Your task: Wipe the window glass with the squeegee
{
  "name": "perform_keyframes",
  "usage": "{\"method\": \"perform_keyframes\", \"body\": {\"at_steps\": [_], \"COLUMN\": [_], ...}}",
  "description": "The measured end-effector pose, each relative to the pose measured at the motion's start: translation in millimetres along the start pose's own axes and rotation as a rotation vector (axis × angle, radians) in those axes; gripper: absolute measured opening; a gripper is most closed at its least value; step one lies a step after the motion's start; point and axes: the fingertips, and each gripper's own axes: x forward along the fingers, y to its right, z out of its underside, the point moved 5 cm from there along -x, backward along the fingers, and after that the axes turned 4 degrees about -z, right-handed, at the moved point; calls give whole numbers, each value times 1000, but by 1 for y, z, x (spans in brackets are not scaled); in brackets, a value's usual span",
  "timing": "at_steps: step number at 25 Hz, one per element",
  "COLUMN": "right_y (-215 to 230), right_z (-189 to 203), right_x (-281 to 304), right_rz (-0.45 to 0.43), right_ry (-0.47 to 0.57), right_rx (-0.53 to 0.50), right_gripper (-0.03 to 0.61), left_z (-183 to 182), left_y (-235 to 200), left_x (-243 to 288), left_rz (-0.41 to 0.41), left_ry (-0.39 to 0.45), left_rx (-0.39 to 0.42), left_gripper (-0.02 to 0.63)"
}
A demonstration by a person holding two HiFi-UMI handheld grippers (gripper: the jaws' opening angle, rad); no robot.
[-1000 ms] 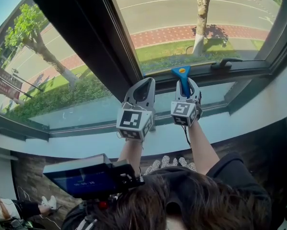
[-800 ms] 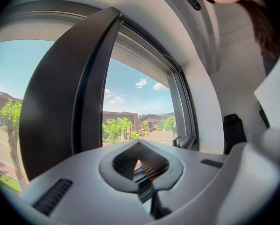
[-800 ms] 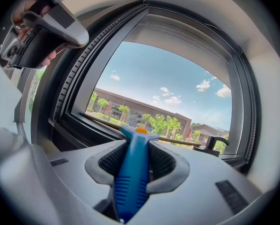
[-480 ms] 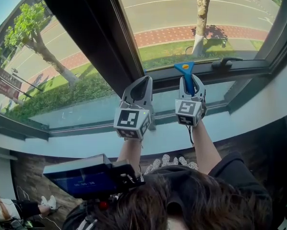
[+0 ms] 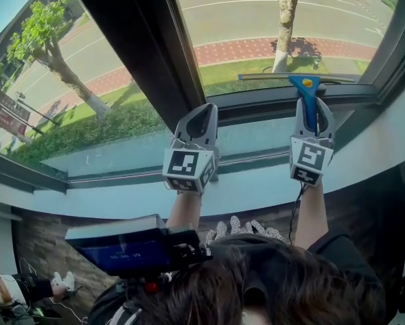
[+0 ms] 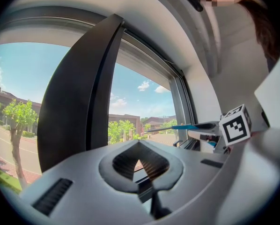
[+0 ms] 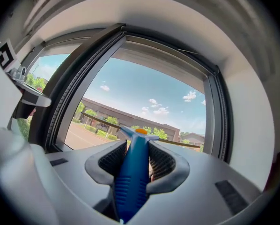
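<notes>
My right gripper (image 5: 313, 114) (image 7: 136, 159) is shut on the blue handle of the squeegee (image 5: 306, 93) (image 7: 132, 170). Its thin blade (image 5: 270, 77) (image 7: 98, 121) lies level against the lower part of the right window pane (image 5: 270, 26) (image 7: 140, 97). To the left, my left gripper (image 5: 201, 124) (image 6: 139, 165) points at the dark window post (image 5: 131, 46) (image 6: 79, 93); its jaws are together with nothing between them. In the left gripper view the squeegee (image 6: 184, 126) and the right gripper's marker cube (image 6: 235, 124) show at the right.
A pale window sill (image 5: 243, 188) runs below both grippers. A black window latch handle (image 5: 345, 83) sits on the lower frame at the right, partly behind the squeegee. A second pane (image 5: 47, 80) is left of the post. A dark device (image 5: 121, 249) hangs below near the person's head.
My right gripper has carried the squeegee to the right and up along the lower frame, and its blade now shows across the right pane. The left gripper has hardly moved.
</notes>
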Motion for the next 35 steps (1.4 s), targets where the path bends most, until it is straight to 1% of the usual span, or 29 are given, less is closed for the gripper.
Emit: {"method": "perform_keyframes", "body": {"at_steps": [2, 3, 5, 7, 10, 15, 18, 21, 24, 29, 33, 35], "right_y": [31, 49, 88, 119, 152, 214, 243, 254, 258, 252, 244, 239], "right_z": [-14, -17, -13, -6, -7, -3, 5, 8, 7, -2, -14, -19], "right_x": [-18, -30, -53, -72, -102, -140, -162, -185, -207, -251, -287, -307], "right_rz": [32, 51, 88, 98, 66, 13, -10, -29, -52, -62, -90, -90], "right_ry": [12, 18, 31, 42, 67, 93, 85, 80, 95, 97, 148, 160], "right_rx": [72, 85, 56, 23, 39, -8, -24, -7, -16, -16, 16, 3], "right_gripper": [143, 143, 143, 143, 143, 143, 143, 143, 143, 143, 143, 143], "left_z": [-10, -17, -26, -27, -23, -22, -17, -20, -31, -47, -41, -32], "left_y": [17, 29, 51, 70, 107, 188, 228, 248, 258, 272, 280, 282], "left_x": [-1, -5, -15, -25, -44, -66, -83, -102, -117, -154, -181, -196], "left_rz": [3, 1, -30, -80, -135, -204, -234, -255, -268, -262, -253, -261], "left_ry": [9, 13, 21, 26, 20, 19, 2, 1, 11, 25, 11, 1], "left_rx": [18, 31, 50, 44, 24, 8, -13, -2, 26, 73, 95, 72], "left_gripper": [0, 1, 1, 1, 1, 1, 2, 1, 2, 0, 0, 1]}}
